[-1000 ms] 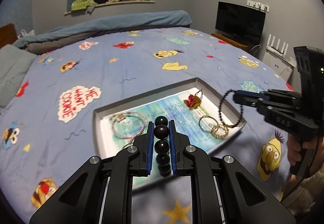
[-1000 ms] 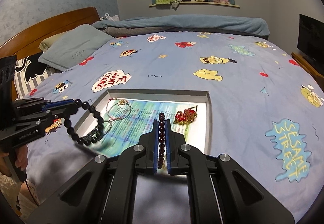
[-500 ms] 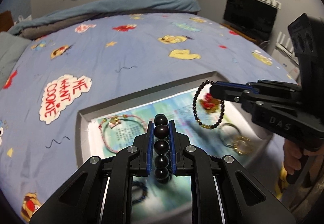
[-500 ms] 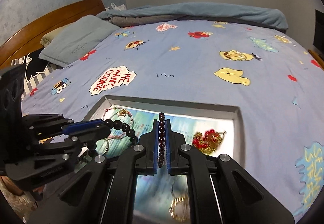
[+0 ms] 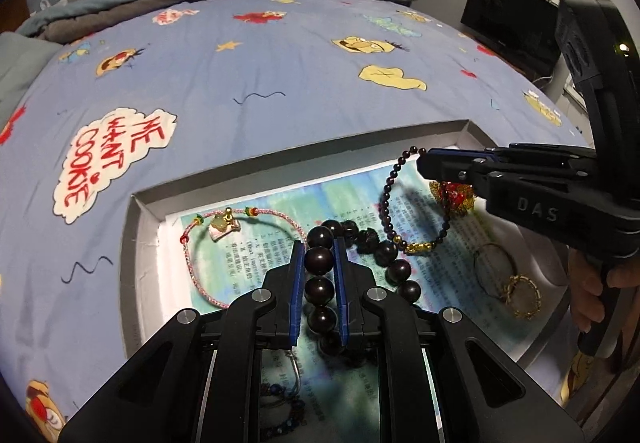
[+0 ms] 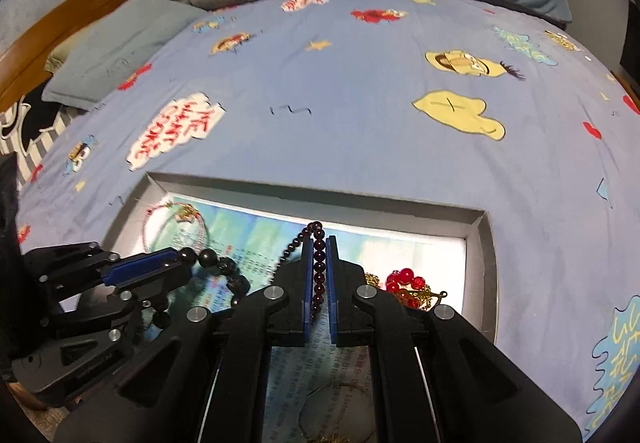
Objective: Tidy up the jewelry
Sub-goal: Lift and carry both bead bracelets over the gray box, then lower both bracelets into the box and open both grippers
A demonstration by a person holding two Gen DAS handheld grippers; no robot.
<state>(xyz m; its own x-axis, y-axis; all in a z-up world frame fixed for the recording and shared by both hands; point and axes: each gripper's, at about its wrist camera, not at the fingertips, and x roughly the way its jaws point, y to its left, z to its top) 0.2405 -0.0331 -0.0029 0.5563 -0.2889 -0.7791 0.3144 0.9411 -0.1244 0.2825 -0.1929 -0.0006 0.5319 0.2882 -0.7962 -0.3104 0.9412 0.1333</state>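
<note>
Here, dark glossy large-beaded bracelet (image 5: pixel 320 275)

bracelets (image 5: pixel 404 203): perhaps 6 | tray (image 5: pixel 136 235): 1 | tongs (image 5: pixel 319 267): 2

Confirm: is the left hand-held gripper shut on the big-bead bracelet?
Shut. The left hand-held gripper has both blue pads pressed against the big-bead bracelet, whose remaining beads trail over the tray.

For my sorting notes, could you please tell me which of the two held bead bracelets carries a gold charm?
The small-bead bracelet in the right hand-held gripper: a gold charm hangs at its lowest point. The large-bead bracelet in the left hand-held gripper shows only big dark beads.
</note>
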